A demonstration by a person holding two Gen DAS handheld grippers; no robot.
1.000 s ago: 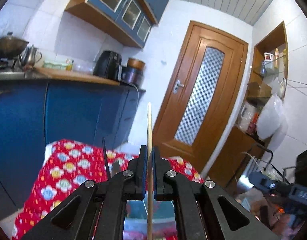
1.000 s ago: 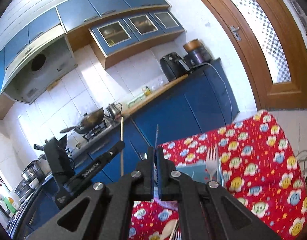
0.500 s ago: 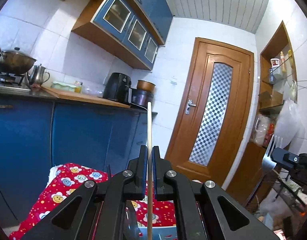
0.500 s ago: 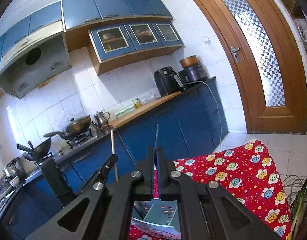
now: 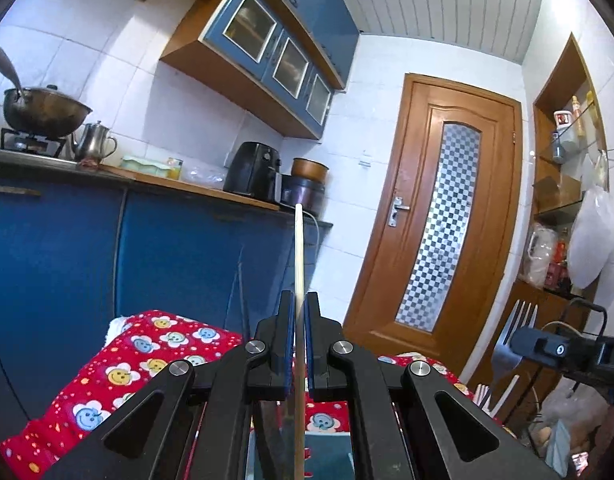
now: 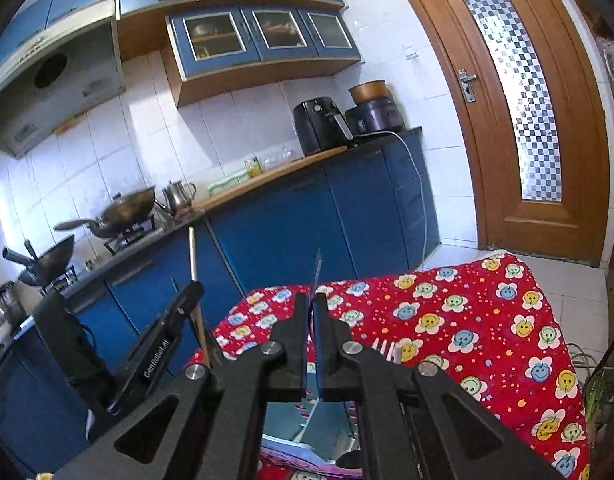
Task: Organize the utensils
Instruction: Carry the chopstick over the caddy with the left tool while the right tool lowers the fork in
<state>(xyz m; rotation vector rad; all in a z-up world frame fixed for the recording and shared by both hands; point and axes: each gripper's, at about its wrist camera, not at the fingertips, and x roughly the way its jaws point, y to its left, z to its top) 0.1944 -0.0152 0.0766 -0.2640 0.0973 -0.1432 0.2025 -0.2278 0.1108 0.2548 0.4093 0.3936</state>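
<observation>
Two grippers were loaded: our left gripper was clamped on an upright wooden chopstick, our right gripper on a metal fork, tines up. We judged the step as carrying both toward the blue tray directly below; next, each utensil needed lowering into a compartment. Beyond lay the red patterned cloth, its far edge dropping off before the blue cabinets, leaving open air above.
</observation>
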